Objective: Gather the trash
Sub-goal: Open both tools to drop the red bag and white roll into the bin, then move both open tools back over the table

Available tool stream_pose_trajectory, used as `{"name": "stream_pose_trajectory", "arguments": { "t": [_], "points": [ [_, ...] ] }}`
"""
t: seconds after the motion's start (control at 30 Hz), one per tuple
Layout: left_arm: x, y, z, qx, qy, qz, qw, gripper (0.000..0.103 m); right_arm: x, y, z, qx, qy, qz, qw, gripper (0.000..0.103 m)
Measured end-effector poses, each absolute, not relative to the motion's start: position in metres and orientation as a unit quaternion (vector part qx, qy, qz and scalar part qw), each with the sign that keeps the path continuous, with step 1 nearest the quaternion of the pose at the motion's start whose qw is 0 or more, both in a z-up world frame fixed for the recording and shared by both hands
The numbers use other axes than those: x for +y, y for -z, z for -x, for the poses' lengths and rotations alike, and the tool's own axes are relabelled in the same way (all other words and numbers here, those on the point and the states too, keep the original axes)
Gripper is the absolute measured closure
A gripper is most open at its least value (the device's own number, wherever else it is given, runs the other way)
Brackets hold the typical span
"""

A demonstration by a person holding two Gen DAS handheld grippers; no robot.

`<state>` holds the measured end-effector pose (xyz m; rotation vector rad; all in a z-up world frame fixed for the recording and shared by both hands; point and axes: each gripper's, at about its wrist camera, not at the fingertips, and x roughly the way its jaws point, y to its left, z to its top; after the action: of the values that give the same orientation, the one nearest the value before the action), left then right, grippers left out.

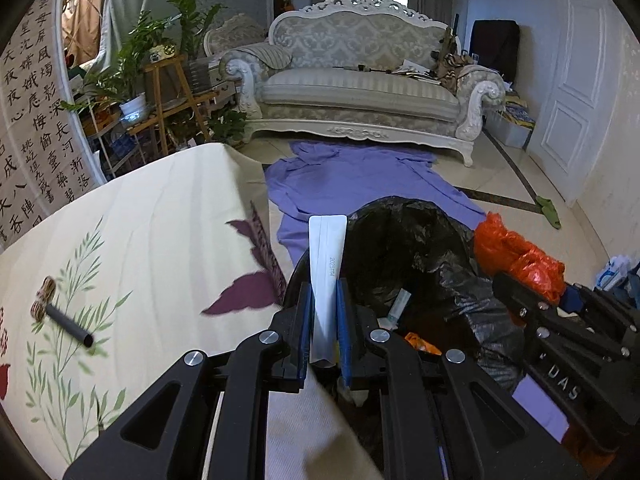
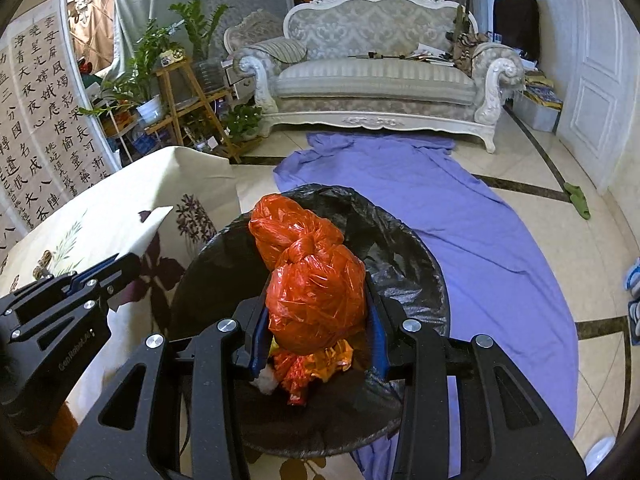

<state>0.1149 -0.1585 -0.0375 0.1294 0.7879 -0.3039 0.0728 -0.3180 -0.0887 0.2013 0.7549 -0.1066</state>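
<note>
My left gripper (image 1: pixel 324 292) is shut on a flat white wrapper (image 1: pixel 327 256), held upright at the left rim of the bin lined with a black bag (image 1: pixel 404 240). My right gripper (image 2: pixel 318 280) is shut on a knotted orange plastic bag (image 2: pixel 316 280) and holds it over the open bin (image 2: pixel 400 256). Orange and white scraps (image 2: pixel 312 368) lie inside the bin. In the left wrist view the orange bag (image 1: pixel 516 256) shows at the right with the right gripper (image 1: pixel 516 292) behind it. A black tube (image 1: pixel 68 324) with a small woven piece (image 1: pixel 43 296) lies on the table.
A cream floral tablecloth (image 1: pixel 152 240) covers the table to the left of the bin. A purple sheet (image 2: pixel 460 216) is spread on the tiled floor toward a white sofa (image 2: pixel 376 68). Plants on wooden stands (image 2: pixel 176 76) stand at the left. A green slipper (image 2: pixel 578 200) lies at the right.
</note>
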Motion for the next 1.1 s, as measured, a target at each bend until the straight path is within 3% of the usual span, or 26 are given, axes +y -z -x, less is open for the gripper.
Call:
{"name": "stream_pose_trajectory", "arguments": {
  "t": [0.13, 0.23, 0.27, 0.3, 0.37, 0.7, 1.1],
  "points": [
    [-0.161, 0.039, -0.120, 0.382, 0.143, -0.073, 0.910, 0.085, -0.322, 0.093, -0.079, 0.370, 0.053, -0.103, 0.922, 0.064],
    [-0.159, 0.040, -0.120, 0.384, 0.145, -0.072, 0.909, 0.063, -0.323, 0.096, -0.083, 0.374, 0.054, -0.101, 0.920, 0.063],
    [-0.157, 0.040, -0.120, 0.381, 0.142, -0.071, 0.911, 0.052, -0.323, 0.097, -0.084, 0.376, 0.055, -0.101, 0.920, 0.062],
    [-0.157, 0.039, -0.121, 0.380, 0.141, -0.070, 0.911, 0.048, -0.324, 0.098, -0.085, 0.377, 0.055, -0.102, 0.919, 0.060],
    [-0.156, 0.040, -0.122, 0.382, 0.139, -0.070, 0.911, 0.047, -0.326, 0.099, -0.084, 0.376, 0.057, -0.105, 0.919, 0.053],
    [-0.150, 0.037, -0.118, 0.379, 0.129, -0.062, 0.914, 0.033, -0.327, 0.099, -0.080, 0.375, 0.063, -0.107, 0.919, 0.052],
    [-0.117, 0.026, -0.104, 0.371, 0.103, -0.048, 0.922, 0.030, -0.309, 0.089, -0.073, 0.372, 0.043, -0.102, 0.922, 0.052]
  ]
}}
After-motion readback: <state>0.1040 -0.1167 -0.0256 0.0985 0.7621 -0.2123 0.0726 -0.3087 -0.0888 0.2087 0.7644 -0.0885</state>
